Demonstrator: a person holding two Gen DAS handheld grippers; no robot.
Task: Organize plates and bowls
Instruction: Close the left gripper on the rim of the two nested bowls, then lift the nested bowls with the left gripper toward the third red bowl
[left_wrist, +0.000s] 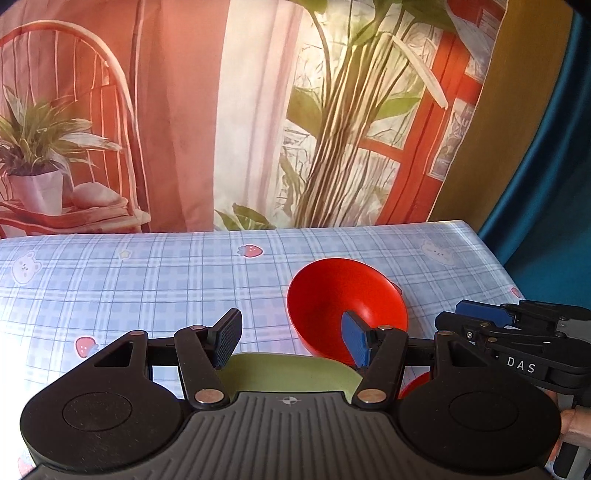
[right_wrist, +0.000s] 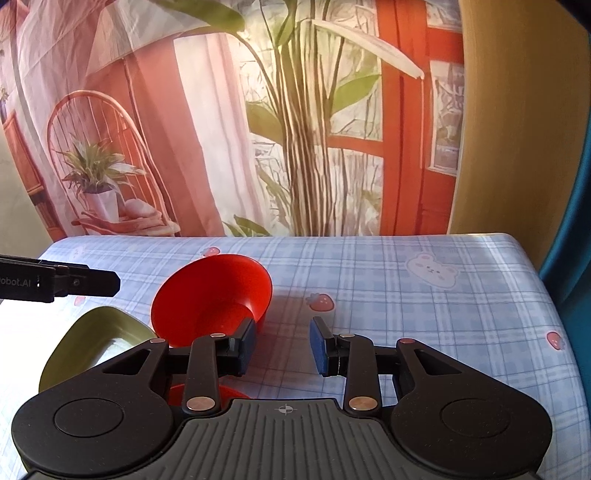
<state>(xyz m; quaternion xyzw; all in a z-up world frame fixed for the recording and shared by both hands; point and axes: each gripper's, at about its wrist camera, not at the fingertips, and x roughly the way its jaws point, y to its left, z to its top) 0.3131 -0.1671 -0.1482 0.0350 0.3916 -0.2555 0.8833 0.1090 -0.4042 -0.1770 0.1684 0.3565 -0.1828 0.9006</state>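
Left wrist view: the left claw (left_wrist: 291, 341) stands open and empty over the plaid-clothed bench (left_wrist: 147, 280), its right pad in front of the red bowl (left_wrist: 343, 306). That bowl is tipped, its mouth facing the cameras. Just nearer than the red bowl sits a green dish (left_wrist: 291, 373), and a second red piece (left_wrist: 415, 384) peeks out beside it. Right wrist view: the right claw (right_wrist: 282, 345) is also open, gripping nothing, its left pad at the red bowl's (right_wrist: 210, 299) rim; contact cannot be told.
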